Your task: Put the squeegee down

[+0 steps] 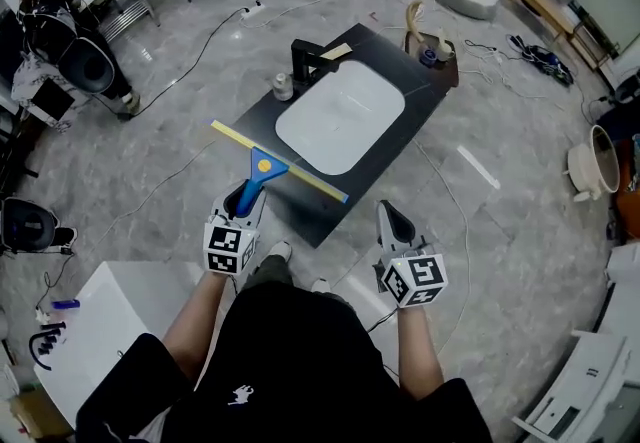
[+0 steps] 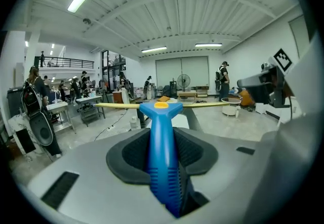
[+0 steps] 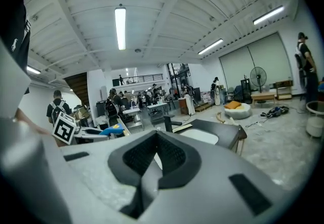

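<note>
The squeegee (image 1: 266, 169) isn't down yet: my left gripper (image 2: 162, 157) has its pads clamped on the blue handle, blade out in front. In the head view it sits at centre frame, the yellow blade lying crossways over the near-left edge of the black counter (image 1: 420, 106), just short of the white sink (image 1: 340, 116). Whether it touches the top, I can't tell. Left to do, I'd say: lower it, rest it flat, let go. My right gripper (image 3: 152, 162) holds nothing, jaws closed together, lower right of centre. The tool has a ribbed blue handle, a yellow dot on the triangular head and a long, thin, straight yellow blade.
</note>
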